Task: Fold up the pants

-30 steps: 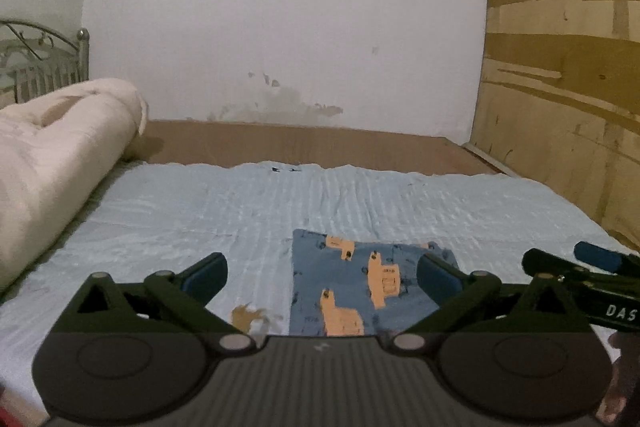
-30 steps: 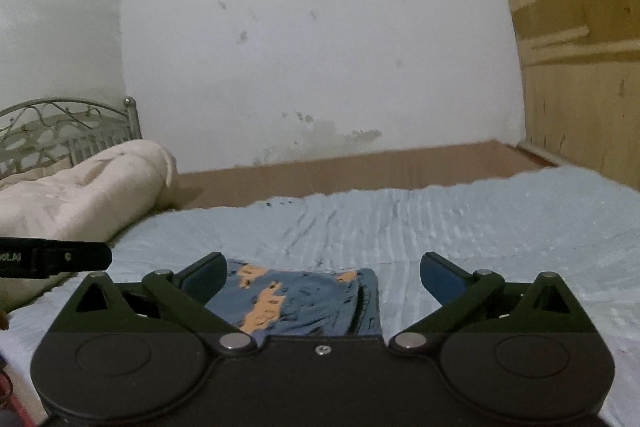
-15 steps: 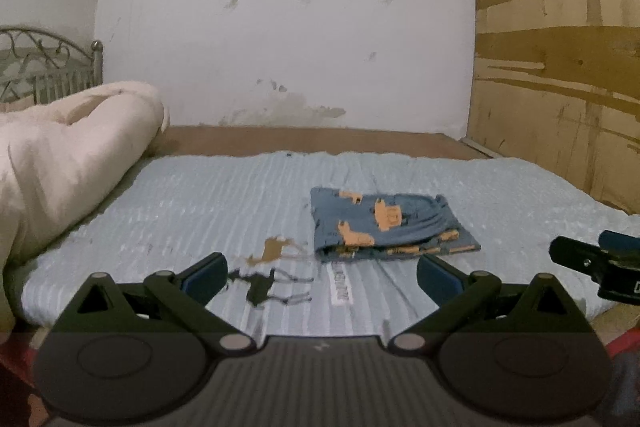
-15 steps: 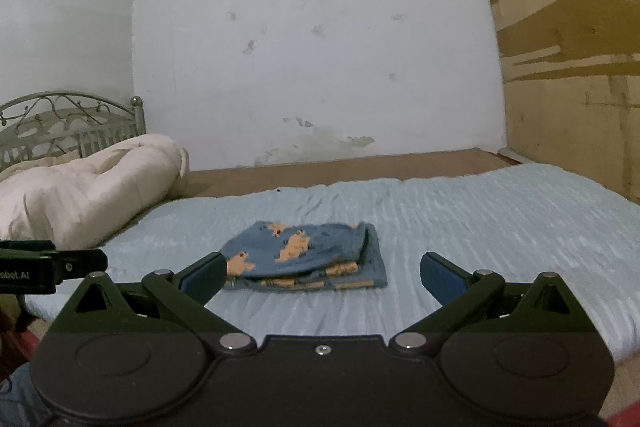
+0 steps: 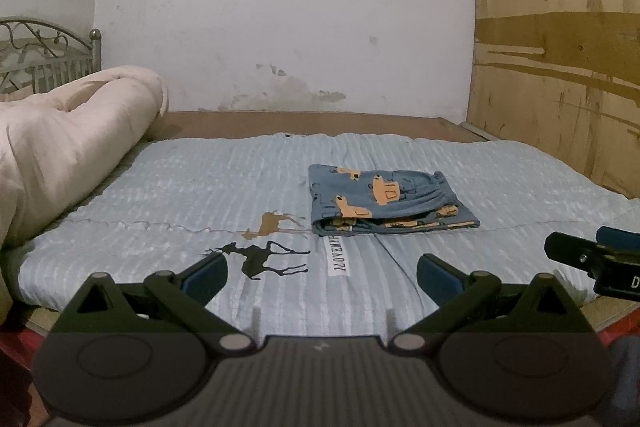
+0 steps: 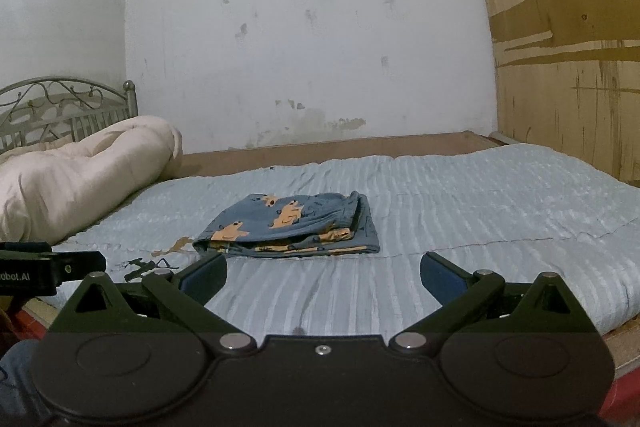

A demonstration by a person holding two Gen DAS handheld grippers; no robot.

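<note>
The blue pants [image 5: 386, 201] with orange animal prints lie folded into a compact rectangle on the light blue bed cover [image 5: 200, 203]. In the right wrist view the same folded pants [image 6: 292, 225] rest a little left of centre. My left gripper [image 5: 322, 275] is open, held back near the bed's front edge, well short of the pants, with nothing between its fingers. My right gripper [image 6: 322, 275] is also open and empty, just in front of the pants' near edge. Each gripper's tip shows in the other's view: the right gripper [image 5: 592, 259] and the left gripper [image 6: 52, 267].
A rolled cream duvet [image 5: 68, 151] lies along the left side, before a metal headboard [image 6: 60, 107]. A white wall stands behind and a plywood panel [image 5: 560, 75] to the right. The cover carries deer prints [image 5: 264, 255] and a label [image 5: 338, 259].
Both grippers have pulled back from directly over the pants toward the bed's front edge. The pants stay folded on the cover, now farther away in both views.
</note>
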